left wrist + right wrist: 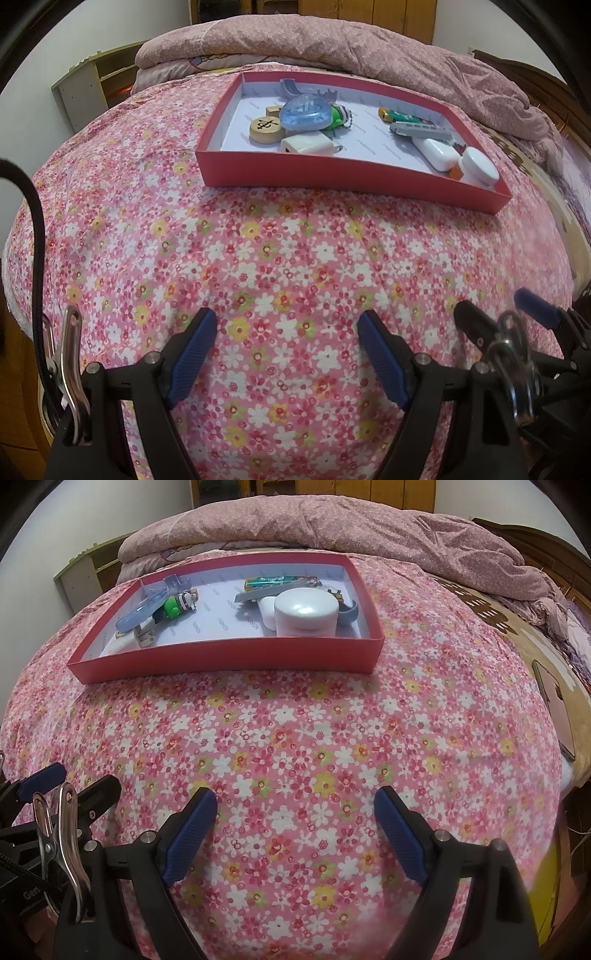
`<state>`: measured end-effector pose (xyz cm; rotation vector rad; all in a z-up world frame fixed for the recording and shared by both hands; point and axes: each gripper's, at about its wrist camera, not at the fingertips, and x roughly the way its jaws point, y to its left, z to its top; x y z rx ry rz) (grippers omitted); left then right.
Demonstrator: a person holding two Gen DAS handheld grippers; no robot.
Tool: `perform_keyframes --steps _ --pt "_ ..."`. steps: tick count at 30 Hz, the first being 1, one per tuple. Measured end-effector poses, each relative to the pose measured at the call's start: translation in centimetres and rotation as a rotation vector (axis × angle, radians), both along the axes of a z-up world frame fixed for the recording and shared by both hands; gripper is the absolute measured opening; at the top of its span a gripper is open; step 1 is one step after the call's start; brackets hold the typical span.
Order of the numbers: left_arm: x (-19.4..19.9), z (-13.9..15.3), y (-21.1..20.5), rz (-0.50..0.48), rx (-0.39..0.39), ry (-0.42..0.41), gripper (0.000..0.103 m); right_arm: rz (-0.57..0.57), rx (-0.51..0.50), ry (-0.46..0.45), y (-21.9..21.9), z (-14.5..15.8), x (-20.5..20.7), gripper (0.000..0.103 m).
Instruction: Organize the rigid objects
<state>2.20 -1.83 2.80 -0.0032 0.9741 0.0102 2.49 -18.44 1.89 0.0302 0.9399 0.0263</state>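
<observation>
Nearest the cameras, two hand-held grippers are seen over the bed: the left hand-held gripper [286, 354] and the right hand-held gripper [295, 836]. Both are spread wide with nothing between the blue pads; only the flowered sheet [280, 266] shows in the gaps. The two are held side by side, each visible at the edge of the other's view.

Farther on, one red tray [332, 177] is set on the sheet, well apart from both grippers. The rigid things are all gathered inside it. Counted there: two wooden discs [266, 129], one blue clear case [304, 114], one green figure [173, 605], one white cube [308, 144], one white-capped jar [306, 613], one green toy car [400, 116], one grey toy train [421, 131], one white oblong case [436, 151]. A few smaller pieces are too hidden to name.

At the right edge of the bed one phone [556, 709] is noted. Beyond the tray a pink quilt [332, 528] is bunched. Behind it a wooden wardrobe [373, 14], white walls, and a small shelf [88, 85] at left are recorded.
</observation>
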Motion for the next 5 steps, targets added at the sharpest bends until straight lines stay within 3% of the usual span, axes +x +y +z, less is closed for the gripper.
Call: perform_keyframes --steps 5 --pt "0.02 0.0 0.0 0.0 0.0 0.0 0.083 0.0 0.0 0.0 -0.04 -0.02 0.0 0.09"
